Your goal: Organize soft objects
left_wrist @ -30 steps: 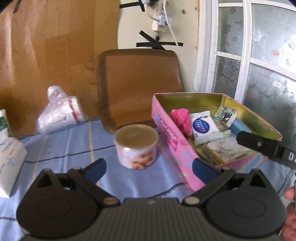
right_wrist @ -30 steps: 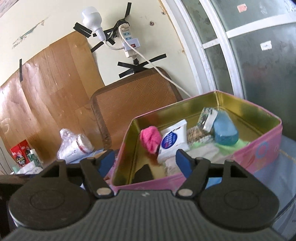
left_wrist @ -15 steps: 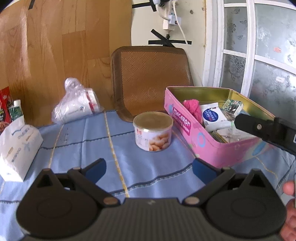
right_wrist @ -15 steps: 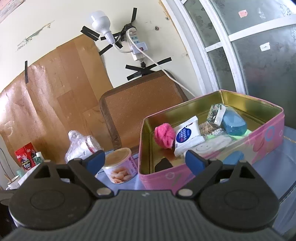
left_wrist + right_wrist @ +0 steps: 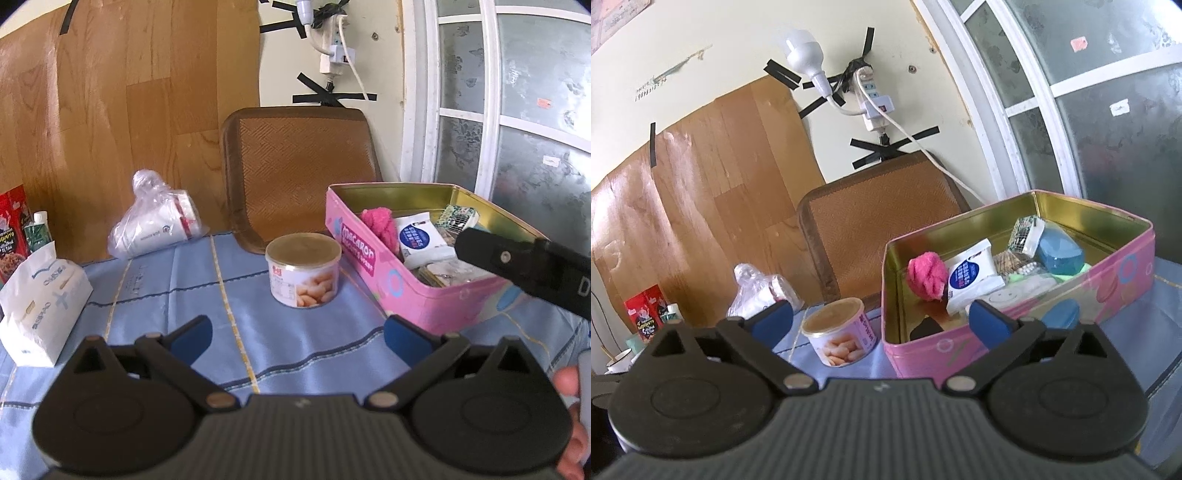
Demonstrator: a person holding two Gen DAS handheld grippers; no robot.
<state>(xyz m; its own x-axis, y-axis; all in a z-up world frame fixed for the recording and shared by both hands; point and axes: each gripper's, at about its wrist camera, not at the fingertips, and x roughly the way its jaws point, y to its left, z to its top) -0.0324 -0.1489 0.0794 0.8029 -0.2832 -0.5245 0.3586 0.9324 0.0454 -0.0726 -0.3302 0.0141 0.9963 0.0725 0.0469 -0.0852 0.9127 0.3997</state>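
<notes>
Pink tin (image 5: 373, 258), lid off, sits on the blue tablecloth (image 5: 258, 332) and serves as the landmark for everything else. Inside it, at the end nearest the brown chair back (image 5: 299, 173), lies a pink fluffy ball (image 5: 925, 277); a white wipes packet (image 5: 971, 275) leans just beside the ball, and further along the tin are a small green-patterned packet (image 5: 1025, 232), a blue soft pouch (image 5: 1060, 253) and a pale flat item with a smiley face (image 5: 1008, 293), all crowded together and touching.

Just outside the tin's short end stands a round can (image 5: 303, 275) with a picture of beans on its label, upright and apart from the tin. Well away from the tin, past the can, a clear plastic bag of white things (image 5: 155, 230) lies by the wood-panelled wall, and a white tissue pack (image 5: 40, 314) sits at the cloth's far edge.

The left gripper (image 5: 297, 334) hangs over bare cloth in front of the can, its blue-tipped jaws spread wide with nothing between them. The right gripper (image 5: 881, 319) points level at the tin's near wall; its jaws are opening, nearly at their widest, and hold nothing. From the left camera its black finger (image 5: 517, 262) shows across the tin's long side.
</notes>
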